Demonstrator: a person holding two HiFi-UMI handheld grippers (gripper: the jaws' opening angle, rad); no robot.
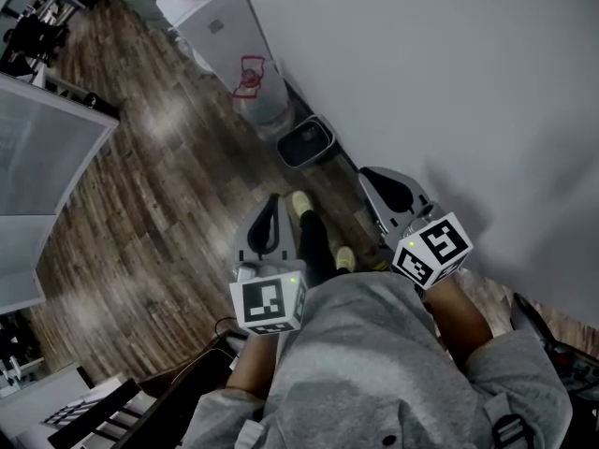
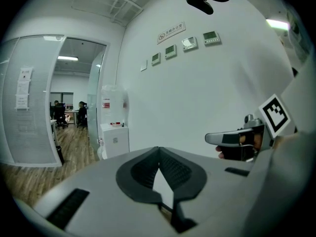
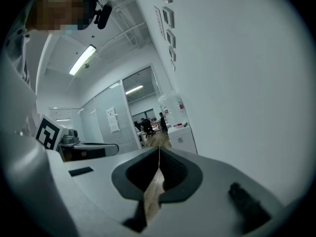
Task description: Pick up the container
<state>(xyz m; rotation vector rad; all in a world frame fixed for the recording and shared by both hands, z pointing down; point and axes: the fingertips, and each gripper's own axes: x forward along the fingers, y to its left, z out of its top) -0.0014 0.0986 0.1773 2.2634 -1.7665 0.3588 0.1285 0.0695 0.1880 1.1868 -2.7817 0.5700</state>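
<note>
Task not begun. Left hand-held gripper (image 2: 158,151) and right hand-held gripper (image 3: 159,151) are closed and empty. A dark container (image 1: 305,144) stands on the floor (image 1: 159,185) by the wall, well apart; approach and grasp remain.

Two grippers (image 2: 159,151) (image 3: 159,151), one container (image 1: 306,143) — one water dispenser (image 1: 225,31).

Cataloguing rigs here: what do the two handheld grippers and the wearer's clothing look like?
Left gripper and right gripper: light grey shells, dark ribbed pads. Each carries a white cube with black square markers. The person wears a grey sweatshirt.
</note>
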